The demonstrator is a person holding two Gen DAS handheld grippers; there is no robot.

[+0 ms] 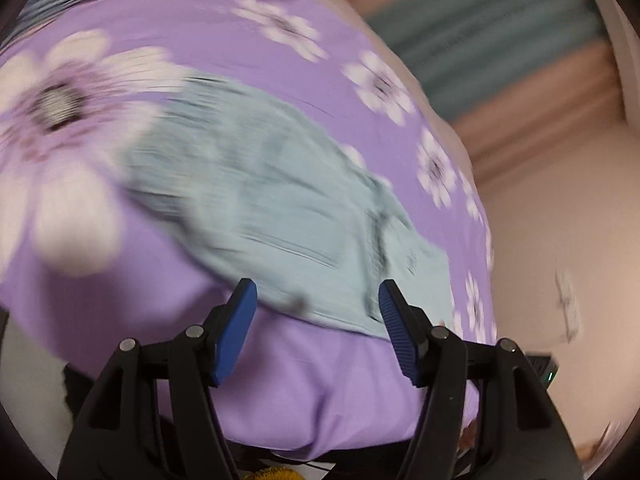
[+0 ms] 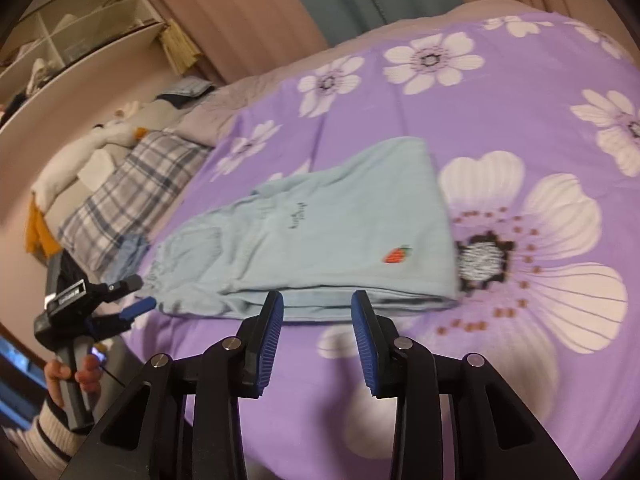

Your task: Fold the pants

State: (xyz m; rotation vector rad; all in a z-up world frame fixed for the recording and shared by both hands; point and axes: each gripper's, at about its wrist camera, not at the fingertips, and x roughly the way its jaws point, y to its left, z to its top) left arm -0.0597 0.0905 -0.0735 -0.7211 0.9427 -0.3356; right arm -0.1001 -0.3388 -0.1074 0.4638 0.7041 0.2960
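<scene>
- My right gripper [image 2: 317,312] is spread wide and empty, just short of the pants' [image 2: 320,236] near folded edge.
- My left gripper [image 1: 318,300] is also wide and empty, over the waist end.
- The pants lie already doubled on the bed [image 2: 520,80]; I judge the next fold should pinch all layers squarely.
- Open sheet lies beyond; a plaid pillow [image 2: 132,196] crowds the left.
</scene>
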